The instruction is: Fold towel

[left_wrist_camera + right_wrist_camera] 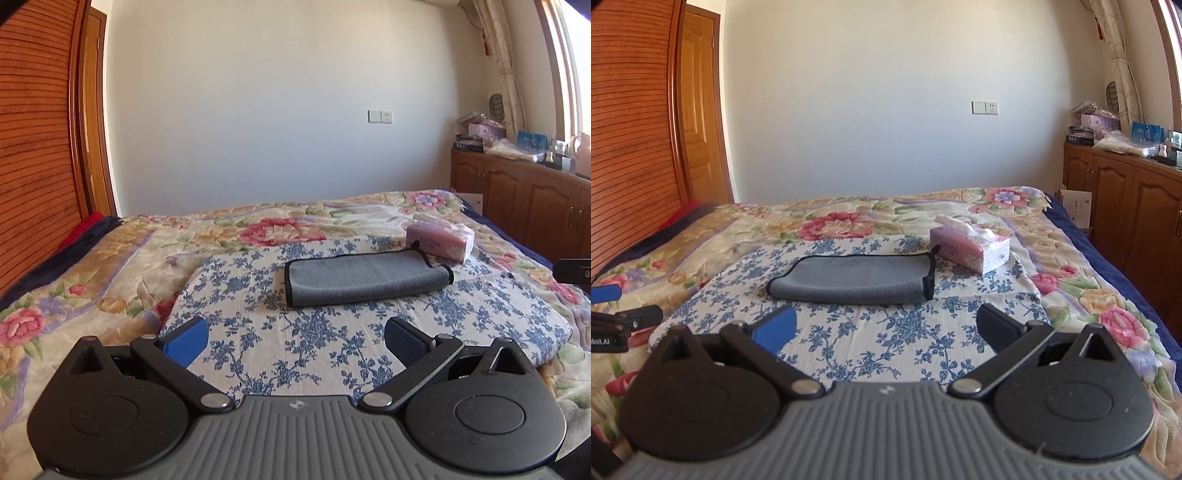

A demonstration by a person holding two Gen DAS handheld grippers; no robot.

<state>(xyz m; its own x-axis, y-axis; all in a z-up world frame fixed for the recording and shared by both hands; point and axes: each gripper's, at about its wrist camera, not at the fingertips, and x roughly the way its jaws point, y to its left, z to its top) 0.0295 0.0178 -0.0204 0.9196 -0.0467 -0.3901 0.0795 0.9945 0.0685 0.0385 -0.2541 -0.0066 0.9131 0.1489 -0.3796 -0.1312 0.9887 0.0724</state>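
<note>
A grey towel with black trim lies folded flat on a blue-flowered white cloth on the bed; it also shows in the right wrist view. My left gripper is open and empty, held above the cloth in front of the towel and apart from it. My right gripper is open and empty, likewise in front of the towel. Part of the left gripper shows at the left edge of the right wrist view.
A pink tissue box stands just behind the towel's right end, also in the right wrist view. A floral quilt covers the bed. A wooden headboard is at left, wooden cabinets at right.
</note>
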